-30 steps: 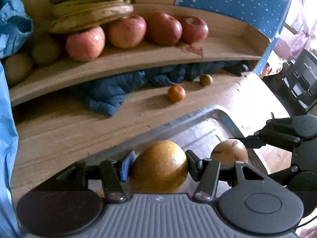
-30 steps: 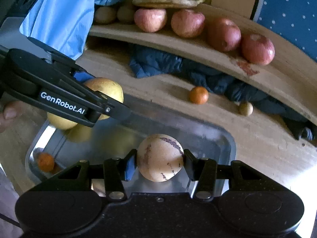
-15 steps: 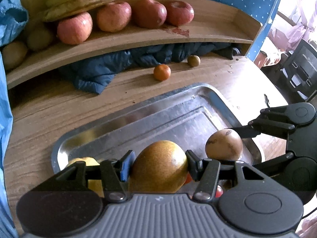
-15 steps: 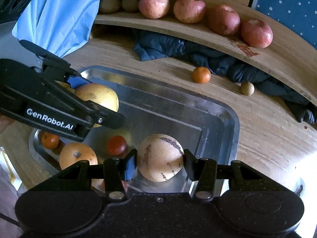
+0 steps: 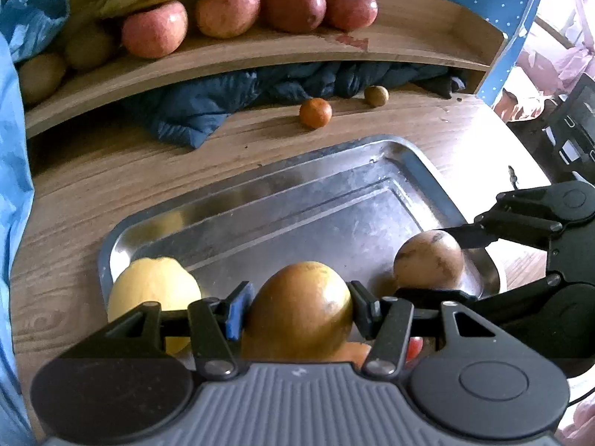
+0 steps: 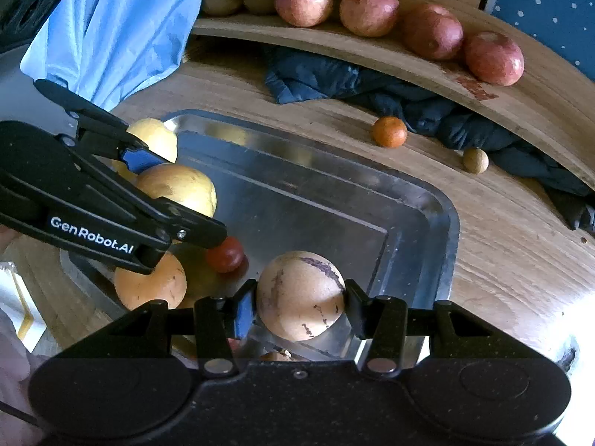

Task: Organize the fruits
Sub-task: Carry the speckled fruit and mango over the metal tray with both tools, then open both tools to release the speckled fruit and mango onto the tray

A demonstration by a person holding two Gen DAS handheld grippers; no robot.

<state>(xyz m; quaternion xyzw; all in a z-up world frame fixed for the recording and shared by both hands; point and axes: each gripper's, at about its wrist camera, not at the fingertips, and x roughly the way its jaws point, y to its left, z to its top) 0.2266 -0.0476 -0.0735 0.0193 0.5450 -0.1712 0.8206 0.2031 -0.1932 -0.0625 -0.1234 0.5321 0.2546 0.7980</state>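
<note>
My left gripper is shut on a golden-brown pear and holds it over the near end of a metal tray. My right gripper is shut on a pale speckled pear over the same tray; this pear also shows in the left wrist view. A yellow fruit, an orange fruit and a small red fruit lie in the tray. The left gripper's pear also shows in the right wrist view.
A curved wooden shelf holds several red apples, brown fruits and bananas. A dark blue cloth lies under it. A small orange and a small brown fruit sit on the wooden table. Light blue fabric hangs at left.
Both grippers, each still holding its pear, have drawn back from the shelf and now sit over the near end of the tray, so more of the tray shows.
</note>
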